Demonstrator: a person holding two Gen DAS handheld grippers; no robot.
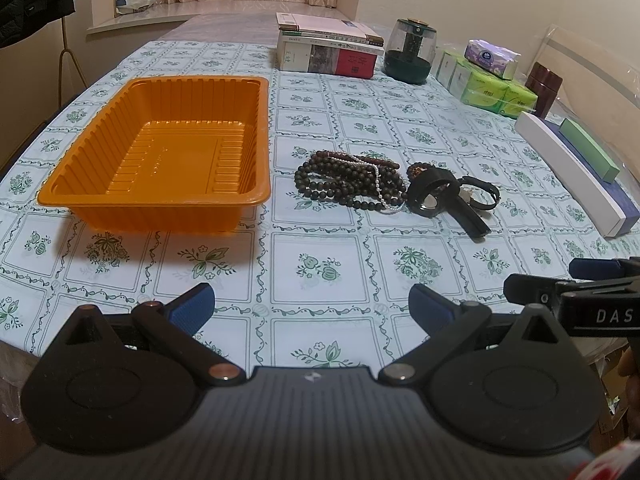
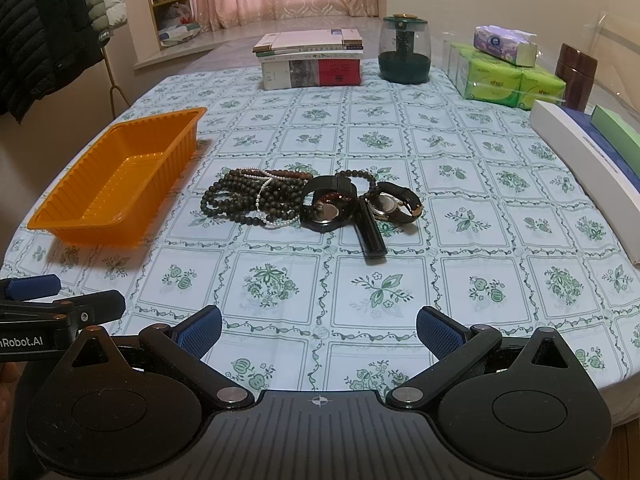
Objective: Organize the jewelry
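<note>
One orange tray (image 1: 160, 148) toward the tabletop's left edge, ribbed walls, nothing inside it. Same tray (image 2: 120, 180) seen from the right wrist, again bare inside.

Mid-tabletop, just right of the tray but apart from it: one heap of jewelry. Dark bead strands (image 1: 344, 182) coiled together, too tangled to count; one thin white pearl strand (image 1: 378, 188) draped across them. Touching the beads on the right, two watches: a black watch (image 2: 330, 208) face down with its strap (image 2: 372, 232) trailing toward the near edge, and a brown-strapped watch (image 2: 394, 204) beside it, case showing gold.

Along the far edge, one stack of books (image 2: 310, 60) and one dark green jar (image 2: 404, 50) with a clear dome. At the far right corner, green tissue packs (image 2: 508, 80), exact count unclear, with one purple pack (image 2: 502, 44) on top, and one brown canister (image 2: 576, 76) beside them. Down the right edge, three long boxes side by side: white (image 2: 588, 172), dark blue (image 2: 608, 148), green (image 2: 616, 128).

Left gripper (image 1: 312, 312) low over the near edge, fingers spread wide, nothing between the blue pads (image 1: 192, 308). Right gripper (image 2: 318, 332) likewise, jaws parted and holding nothing, above the floral cloth (image 2: 280, 280), well short of the jewelry. Each gripper's tip visible at the side of the other's view.
</note>
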